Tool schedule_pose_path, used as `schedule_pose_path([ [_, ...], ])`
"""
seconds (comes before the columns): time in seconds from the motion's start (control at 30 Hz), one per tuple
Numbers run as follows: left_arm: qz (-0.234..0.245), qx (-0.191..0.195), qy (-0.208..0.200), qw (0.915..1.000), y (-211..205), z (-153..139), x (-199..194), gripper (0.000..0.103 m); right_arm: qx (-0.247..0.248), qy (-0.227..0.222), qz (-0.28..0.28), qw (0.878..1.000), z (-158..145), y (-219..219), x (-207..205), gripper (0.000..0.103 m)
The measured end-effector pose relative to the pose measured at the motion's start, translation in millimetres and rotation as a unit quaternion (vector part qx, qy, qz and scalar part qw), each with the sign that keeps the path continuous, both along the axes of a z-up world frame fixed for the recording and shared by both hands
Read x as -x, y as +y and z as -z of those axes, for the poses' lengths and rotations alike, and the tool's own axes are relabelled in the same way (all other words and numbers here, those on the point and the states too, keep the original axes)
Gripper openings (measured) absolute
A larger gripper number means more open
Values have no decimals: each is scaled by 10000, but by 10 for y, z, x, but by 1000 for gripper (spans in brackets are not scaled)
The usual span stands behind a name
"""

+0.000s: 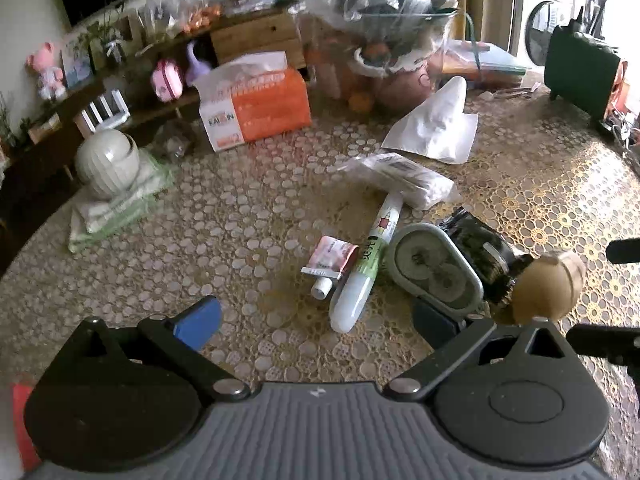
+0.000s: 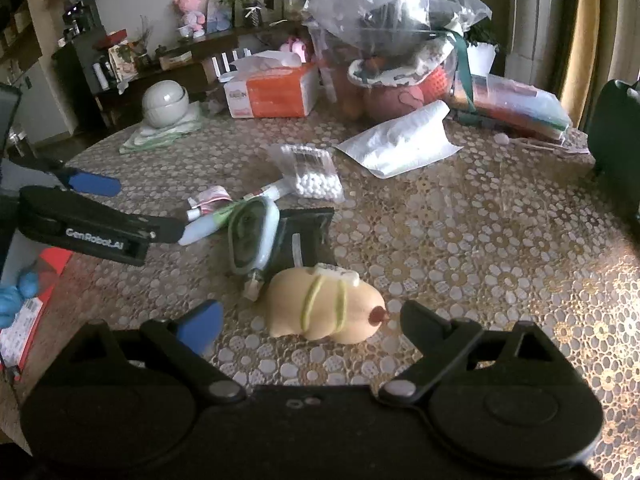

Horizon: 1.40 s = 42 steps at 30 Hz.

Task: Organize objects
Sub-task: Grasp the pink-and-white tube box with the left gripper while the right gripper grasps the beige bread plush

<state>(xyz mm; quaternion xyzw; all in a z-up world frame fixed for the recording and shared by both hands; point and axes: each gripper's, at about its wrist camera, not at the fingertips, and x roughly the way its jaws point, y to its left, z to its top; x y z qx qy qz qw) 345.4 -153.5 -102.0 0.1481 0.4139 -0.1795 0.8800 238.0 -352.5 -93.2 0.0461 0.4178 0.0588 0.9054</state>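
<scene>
Cotton swabs (image 2: 316, 184) fill a clear bag (image 2: 306, 160) on the table (image 2: 480, 240).

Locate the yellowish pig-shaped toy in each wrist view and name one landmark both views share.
Left wrist: the pig toy sits at the right edge, just past the right finger of the open left gripper.
Right wrist: it lies low in the centre, between the open right gripper fingers.
Shared landmark: the orange tissue box at the table's far side.
</scene>
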Motion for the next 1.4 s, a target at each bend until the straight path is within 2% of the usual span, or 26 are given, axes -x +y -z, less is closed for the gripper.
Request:
schedule_pose_path([
  [0.23,-294,236,151,9992,83,54,-310,102,30,48,-35,10000,56,45,-103,95],
  [0.67,-246,444,373,9980,12,213,-645,101,32,118,85,9999,168,85,-240,94],
  [0.87,-215,456,429,9978,8,307,-692,97,131,86,108,9998,209,98,-250,94],
  [1.03,-232,630,465,9967,22,309,-727,85,118,198,315,9992,291,26,-275,93],
  [1.1,-219,694,488,9962,31,301,-719,73,51,211,321,9993,302,5,-274,92],
  [1.2,-148,760,518,9957,57,291,-681,64,14,192,255,9995,303,15,-259,87],
  [1.3,-75,780,525,9955,100,294,-652,59,17,213,267,9994,306,35,-260,76],
  [1.4,-93,620,546,9965,132,341,-661,56,-19,214,310,9993,311,27,-256,76],
])
